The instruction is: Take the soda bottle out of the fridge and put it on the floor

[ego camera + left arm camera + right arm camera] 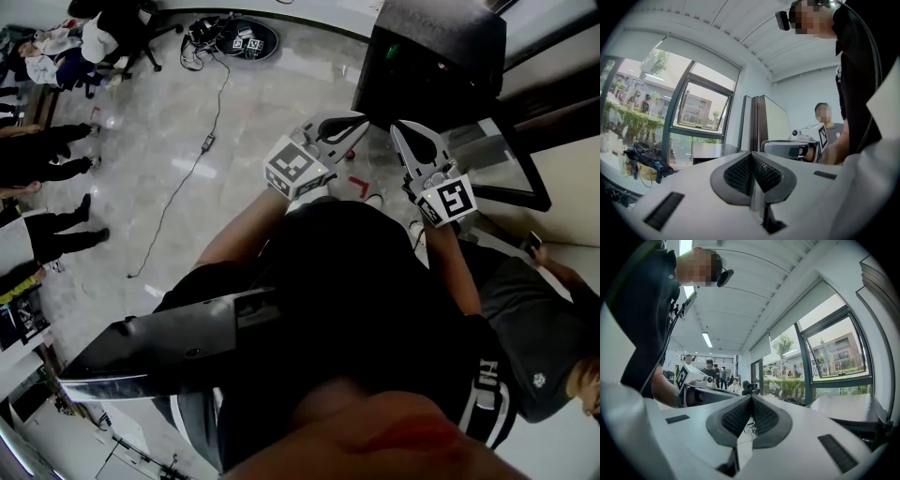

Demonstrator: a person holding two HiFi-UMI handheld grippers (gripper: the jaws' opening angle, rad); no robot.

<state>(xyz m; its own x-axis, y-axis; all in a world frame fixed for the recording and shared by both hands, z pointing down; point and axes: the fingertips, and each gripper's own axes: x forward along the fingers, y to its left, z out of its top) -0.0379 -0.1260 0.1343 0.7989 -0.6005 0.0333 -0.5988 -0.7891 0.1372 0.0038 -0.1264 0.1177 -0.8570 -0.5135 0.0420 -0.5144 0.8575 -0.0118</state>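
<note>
Holding: left gripper [751,154] and right gripper [751,398] are held level, the fingers of both pressed together on nothing.
Floor [187,141]: no soda bottle on the visible part.
Dark cabinet [431,56]: perhaps the fridge; inside hidden.
Progress: unsettled; bottle may sit inside or lie out of view.

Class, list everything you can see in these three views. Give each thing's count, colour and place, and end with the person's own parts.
fridge: one, black, ahead of both grippers
soda bottle: none in view
floor: one, pale grey, under everything
cable: one, black, lying on the floor, left of centre
bystanders: several, dark clothes, left edge
seated person: one, grey shirt, lower right
left gripper: one, white with black pads, jaws together, empty
right gripper: one, white with black pads, jaws together, empty
</note>
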